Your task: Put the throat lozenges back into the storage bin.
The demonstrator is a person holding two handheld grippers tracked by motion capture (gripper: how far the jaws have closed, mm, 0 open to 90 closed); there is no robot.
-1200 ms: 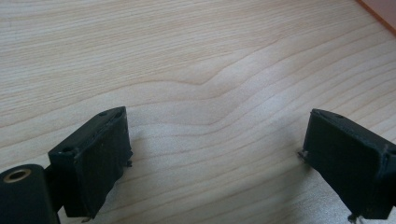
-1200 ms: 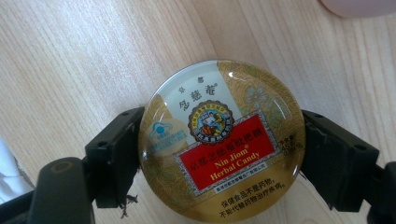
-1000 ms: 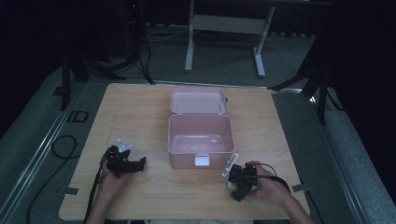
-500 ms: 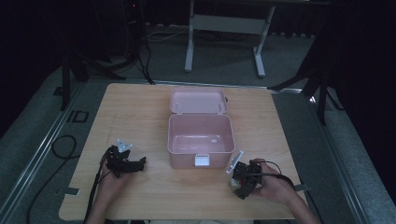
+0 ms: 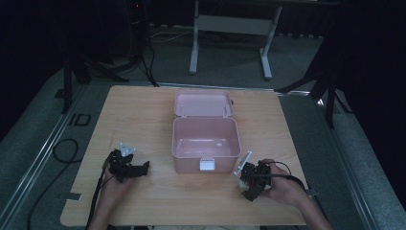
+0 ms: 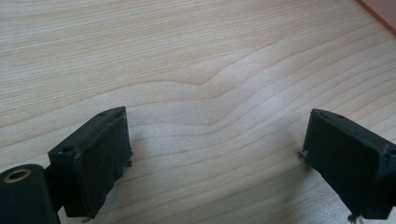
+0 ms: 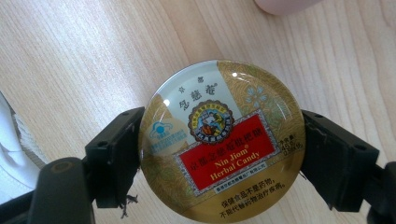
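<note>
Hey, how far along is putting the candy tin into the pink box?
Done: the pink box lies open, its inside bare. In hand: the right gripper clamps the round candy tin near the box's front. Left: setting it inside. The left gripper is open over the table.

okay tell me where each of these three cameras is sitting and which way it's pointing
High view: above the person's side, looking forward and down on the table, open pink box, both hands, left gripper, right gripper.
Left gripper view: on the left gripper, looking down at bare wood between its open jaws.
Right gripper view: on the right gripper, looking at the round candy tin its jaws clamp.
Shared: the wooden tabletop; a pink edge in both gripper views.
</note>
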